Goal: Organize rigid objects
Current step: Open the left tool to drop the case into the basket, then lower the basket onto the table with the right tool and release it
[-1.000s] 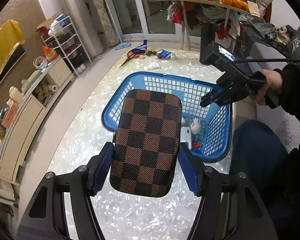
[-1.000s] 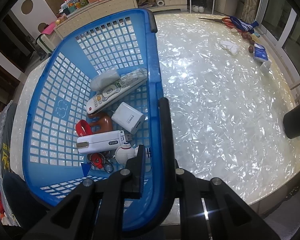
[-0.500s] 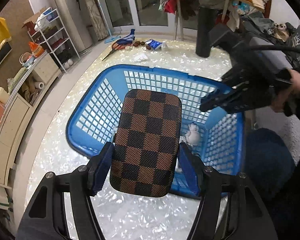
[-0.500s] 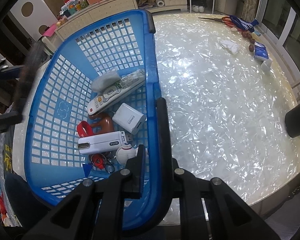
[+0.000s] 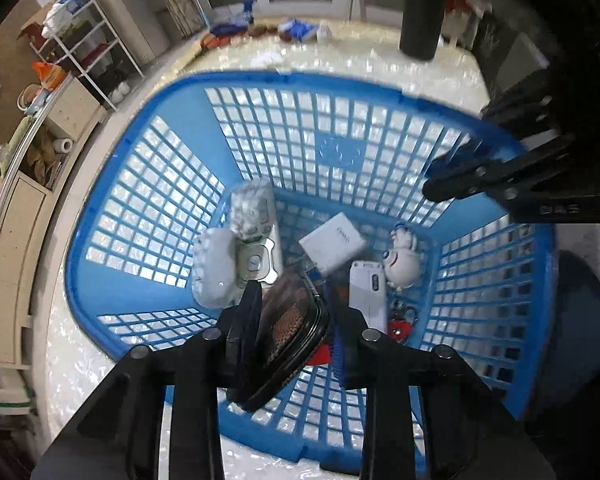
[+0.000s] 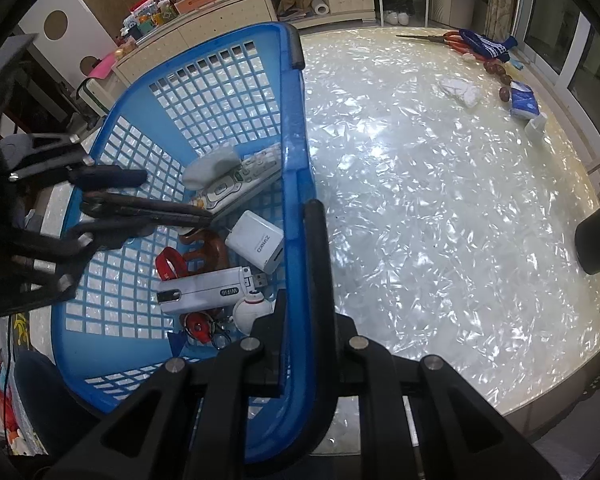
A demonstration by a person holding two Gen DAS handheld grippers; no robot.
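Note:
The brown checkered case (image 5: pixel 288 320) stands edge-on low inside the blue basket (image 5: pixel 300 80), between the fingers of my left gripper (image 5: pixel 298 308). Its jaws are closing. The case leans on the left finger, and a narrow gap shows at the right pad. In the right wrist view the left gripper (image 6: pixel 132 206) reaches in from the left with the case (image 6: pixel 152 210) between its fingers. My right gripper (image 6: pixel 298 264) is shut on the basket rim (image 6: pixel 296 120). On the basket floor lie a remote (image 6: pixel 236 188), a white charger (image 6: pixel 256 240), a WiFi dongle (image 6: pixel 208 292) and a round white figurine (image 5: pixel 402 264).
The basket sits on a pearly white table (image 6: pixel 440 220). A black cylinder (image 5: pixel 420 12) stands beyond the basket. Scissors (image 6: pixel 452 38), a crumpled tissue (image 6: pixel 460 90) and a blue packet (image 6: pixel 522 100) lie at the far edge. A sideboard (image 6: pixel 240 8) runs along the wall.
My left gripper has dropped from above the table down into the basket. The case, earlier held flat across its width, now stands edge-on between narrower jaws. The right gripper has stayed on the rim.

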